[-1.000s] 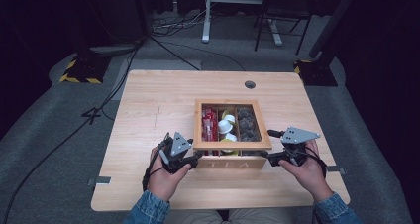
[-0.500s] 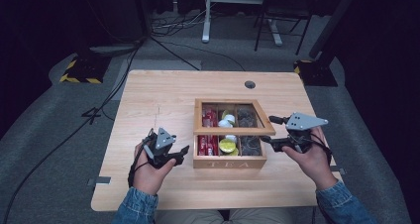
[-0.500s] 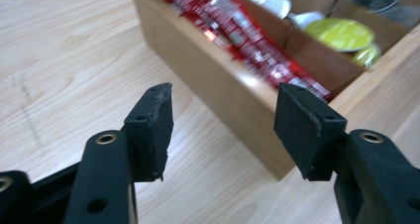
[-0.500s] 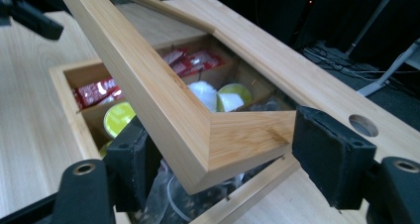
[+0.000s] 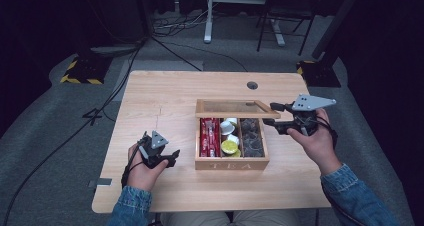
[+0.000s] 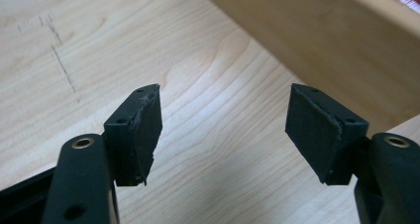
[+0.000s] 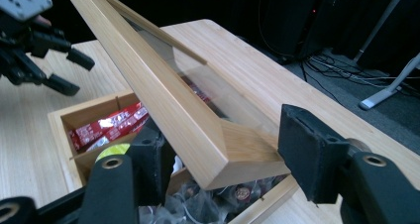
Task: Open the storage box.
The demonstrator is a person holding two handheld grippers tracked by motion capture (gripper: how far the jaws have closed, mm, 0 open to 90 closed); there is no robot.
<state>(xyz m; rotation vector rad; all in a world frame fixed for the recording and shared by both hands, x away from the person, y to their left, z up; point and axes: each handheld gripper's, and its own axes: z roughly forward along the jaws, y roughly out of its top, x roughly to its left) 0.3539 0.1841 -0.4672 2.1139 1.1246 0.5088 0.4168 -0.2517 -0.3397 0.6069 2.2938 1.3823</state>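
Step in hand: opening the tea box (image 5: 231,162); its glass lid (image 5: 235,108) is raised on the far-edge hinge.
Left gripper (image 5: 170,158): nearest the person, just left of the box's front corner, low over the table (image 5: 165,98). Jaws apart with nothing between them; released. In its own view the box's wooden side (image 6: 317,40) lies just ahead.
Left hand (image 5: 142,168): resting near the table, wrist low, well clear of the lid.
Box contents: red packets (image 5: 210,136) in the left compartment, a yellow-green pod (image 5: 229,147) and white pods in the middle, dark pods (image 5: 251,136) on the right.
Right gripper (image 5: 270,114): at the box's right side, raised. Jaws spread around the lid's corner (image 7: 218,154); one pad looks to touch the wood, no firm clench. Lid propped, not grasped.
Right hand (image 5: 312,136): lifted, forearm angled up from the box.
Next move, judged: push the lid further back until it stays open unaided, then draw the gripper away.
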